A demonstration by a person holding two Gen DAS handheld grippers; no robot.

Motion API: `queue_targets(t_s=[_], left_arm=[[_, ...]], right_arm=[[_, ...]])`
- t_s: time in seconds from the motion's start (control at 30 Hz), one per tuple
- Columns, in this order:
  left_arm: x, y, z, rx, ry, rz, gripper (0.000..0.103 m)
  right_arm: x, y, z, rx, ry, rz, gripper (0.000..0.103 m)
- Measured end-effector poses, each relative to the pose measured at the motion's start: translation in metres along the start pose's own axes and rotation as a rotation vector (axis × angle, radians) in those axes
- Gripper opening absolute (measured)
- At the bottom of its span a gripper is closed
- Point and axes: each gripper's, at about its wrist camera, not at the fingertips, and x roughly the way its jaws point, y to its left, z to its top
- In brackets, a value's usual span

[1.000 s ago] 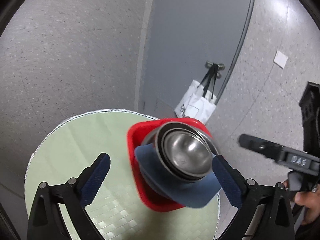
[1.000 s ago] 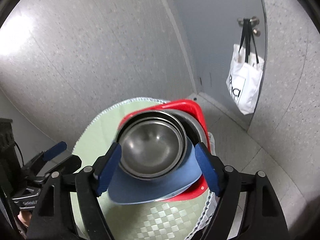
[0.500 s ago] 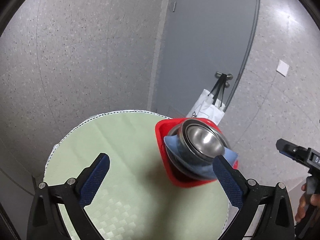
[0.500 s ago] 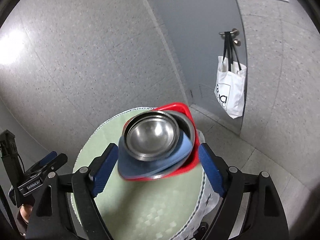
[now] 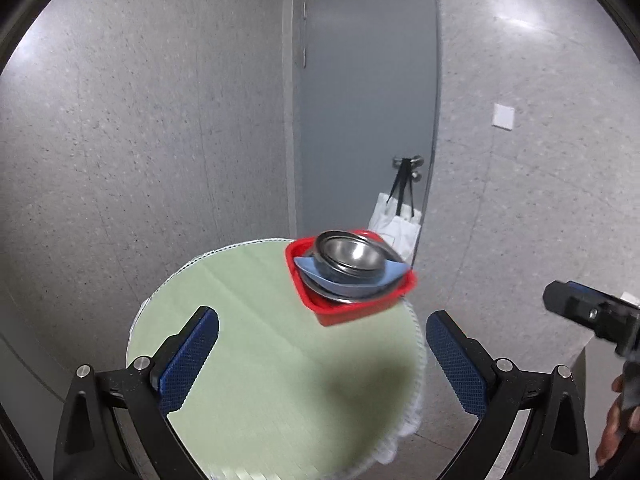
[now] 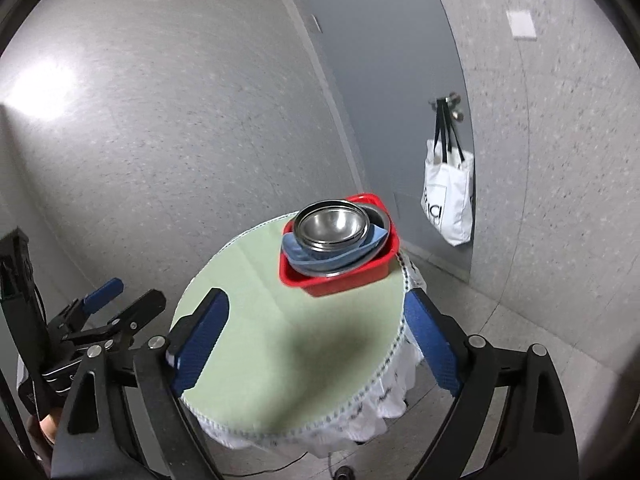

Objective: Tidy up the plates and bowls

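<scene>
A red square tray [image 5: 352, 314] [image 6: 344, 280] sits at the far right edge of a round table with a green cloth [image 5: 256, 360] [image 6: 288, 344]. In it lie a blue plate [image 5: 352, 282] [image 6: 320, 258] and nested steel bowls [image 5: 348, 254] [image 6: 330, 226], stacked. My left gripper [image 5: 322, 354] is open and empty, well back from the stack. My right gripper [image 6: 316, 336] is open and empty, also back over the table's near side. The left gripper shows at the lower left of the right wrist view [image 6: 100, 320].
A grey door [image 5: 364, 100] [image 6: 384, 80] stands behind the table, with a white tote bag [image 5: 394, 226] [image 6: 448, 204] hanging from its handle. Speckled grey walls surround the table. The table has a white frilled skirt [image 6: 360, 420].
Both grippers have pulled back and up from the stack, which now looks much smaller and farther. The stack stays in the red tray on the table.
</scene>
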Motion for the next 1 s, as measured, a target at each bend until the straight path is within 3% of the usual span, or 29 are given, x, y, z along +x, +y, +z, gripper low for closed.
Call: queue_targets(t_s=[0.23,0.4,0.7,1.0], left_arm=[[-0.13,-0.076,-0.077,-0.039,-0.036,0.038,0.103],[-0.22,-0.111,-0.116,-0.057,-0.047,0.038,0.103],[-0.357,-0.131,-0.165,-0.037,-0.138,0.056,0.103],[-0.466,-0.108,-0.22,-0.008,-0.21,0.052,0.103]], right_arm=[[-0.106,0.007,-0.051,-0.114,-0.102,-0.044,0.1],[-0.179,0.018,-0.087,-0.182,-0.14,-0.076,0.103],[-0.272,0.04,-0.131,-0.197,-0.217,-0.127,0.103],[-0.343,0.088,-0.184,-0.213,-0.273,-0.152,0.103]])
